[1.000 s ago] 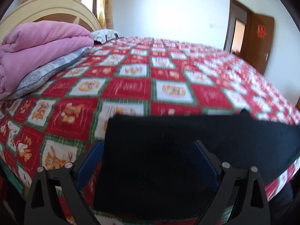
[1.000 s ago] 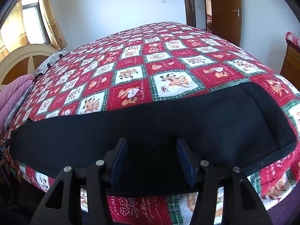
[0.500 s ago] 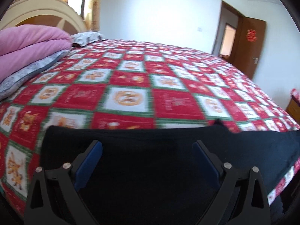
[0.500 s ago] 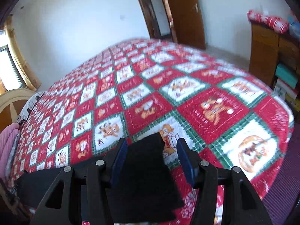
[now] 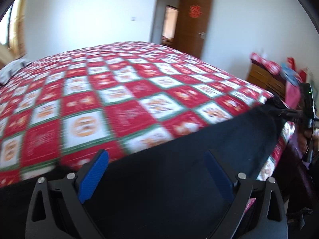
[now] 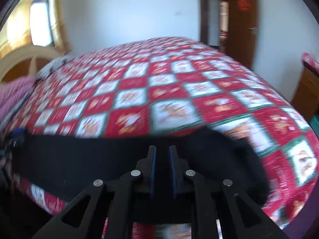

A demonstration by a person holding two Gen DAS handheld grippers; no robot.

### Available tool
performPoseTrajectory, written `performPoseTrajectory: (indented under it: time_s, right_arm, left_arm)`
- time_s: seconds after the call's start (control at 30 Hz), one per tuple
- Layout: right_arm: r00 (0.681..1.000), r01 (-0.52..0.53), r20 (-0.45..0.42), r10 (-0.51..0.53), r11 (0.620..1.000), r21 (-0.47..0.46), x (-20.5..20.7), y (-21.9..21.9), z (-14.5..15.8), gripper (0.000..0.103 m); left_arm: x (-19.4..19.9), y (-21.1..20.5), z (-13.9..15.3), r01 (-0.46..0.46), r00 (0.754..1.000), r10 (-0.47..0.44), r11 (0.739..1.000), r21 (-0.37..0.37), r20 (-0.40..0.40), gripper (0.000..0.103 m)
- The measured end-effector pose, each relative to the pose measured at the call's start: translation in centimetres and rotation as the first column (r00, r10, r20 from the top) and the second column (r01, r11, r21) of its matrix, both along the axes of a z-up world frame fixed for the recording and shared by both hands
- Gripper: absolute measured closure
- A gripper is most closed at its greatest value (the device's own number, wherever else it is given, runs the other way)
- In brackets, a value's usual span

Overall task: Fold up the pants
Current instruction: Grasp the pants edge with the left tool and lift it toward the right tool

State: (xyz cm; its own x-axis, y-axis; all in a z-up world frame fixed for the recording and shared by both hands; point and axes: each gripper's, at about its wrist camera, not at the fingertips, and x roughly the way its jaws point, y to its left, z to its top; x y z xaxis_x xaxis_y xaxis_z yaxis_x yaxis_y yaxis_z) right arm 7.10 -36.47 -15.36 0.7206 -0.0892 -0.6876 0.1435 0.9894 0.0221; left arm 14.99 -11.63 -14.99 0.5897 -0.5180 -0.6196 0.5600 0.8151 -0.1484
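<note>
Pants (image 5: 179,179), black and lying in a long band along the near edge of the bed, fill the lower part of both wrist views. They rest on a quilt (image 5: 119,109) of red and white squares edged in green, which covers the whole bed and runs away toward the far wall. In the left wrist view the left gripper (image 5: 157,177) hangs over the dark cloth with its blue-padded fingers (image 5: 93,175) spread wide; the pants lie beneath and between them, and neither pad presses on the fabric. At the right edge of that view the far end of the pants rises into a gathered peak, where the right gripper (image 5: 307,117) shows as a dark shape beside it. In the right wrist view the right gripper (image 6: 162,169) has just been closing: its two fingers stand narrow, almost parallel, with a slim gap between them over the black cloth. Whether a fold of the pants is pinched between the pads cannot be told, since the dark fabric and the motion blur hide it. From that view the pants stretch away to the left, where a blue pad of the left gripper (image 6: 19,134) shows at the band's end. A brown door (image 5: 191,23) stands open on the far wall, a wooden dresser (image 5: 265,81) sits to the right of the bed, and a pink blanket (image 6: 12,97) lies at the left by the headboard (image 6: 24,63).
</note>
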Motion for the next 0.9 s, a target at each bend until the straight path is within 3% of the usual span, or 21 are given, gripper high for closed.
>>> performPoseTrajectory:
  time_s: [0.1,0.17,0.23,0.3,0.37,0.43,0.5,0.57,0.63,0.73,0.9]
  right_arm:
    - [0.993,-0.104,-0.063,0.101,0.993,-0.049,0.5,3.2,-2.3,0.089]
    - [0.988,-0.14,-0.077,0.134,0.987,-0.078,0.3,4.2,-2.6,0.074]
    - [0.983,-0.176,-0.061,0.172,0.983,-0.057,-0.4,4.2,-1.8,0.067]
    - [0.986,-0.163,0.011,0.164,0.986,-0.032,-1.8,3.0,0.2,0.067]
    - [0.993,-0.084,0.078,0.083,0.996,0.001,-2.6,0.4,2.3,0.067]
    - [0.99,0.066,0.127,-0.068,0.998,0.021,-3.3,-3.1,3.8,0.066]
    - [0.954,0.261,0.13,-0.269,0.962,0.078,-4.2,-7.5,4.3,0.066]
    - [0.92,0.363,0.091,-0.38,0.918,0.159,-5.1,-10.5,3.9,0.066]
    - [0.899,0.405,0.076,-0.432,0.884,0.233,-6.8,-11.8,3.5,0.066]
    - [0.889,0.413,0.08,-0.452,0.864,0.29,-9.2,-11.5,3.0,0.066]
    - [0.888,0.404,0.053,-0.457,0.829,0.387,-10.1,-11.8,1.4,0.066]
  left_arm:
    - [-0.3,-2.3,-0.6,0.059,0.998,-0.059,0.998,0.011,-0.014,0.004]
    - [-0.6,-3.0,-1.1,0.079,0.997,-0.079,0.997,0.015,-0.022,0.004]
    - [-0.7,-3.3,-1.6,0.091,0.995,-0.09,0.996,0.016,-0.041,0.004]
    - [-0.6,-3.5,-1.9,0.093,0.994,-0.092,0.996,0.009,-0.054,0.004]
    - [-0.5,-3.7,-1.9,0.099,0.993,-0.099,0.995,-0.001,-0.065,0.004]
    - [-0.5,-4.5,-1.7,0.115,0.991,-0.115,0.993,-0.01,-0.066,0.004]
    - [-0.4,-5.6,-1.1,0.135,0.989,-0.136,0.991,-0.008,-0.057,0.004]
    - [-0.4,-7.2,-0.3,0.162,0.986,-0.162,0.987,-0.003,-0.044,0.004]
    - [-0.5,-9.2,0.5,0.206,0.978,-0.207,0.978,-0.013,-0.027,0.003]
    - [-0.4,-12.3,1.0,0.252,0.967,-0.252,0.968,-0.019,-0.028,0.001]
    - [-0.3,-16.6,0.8,0.321,0.944,-0.323,0.946,-0.035,-0.063,0.001]
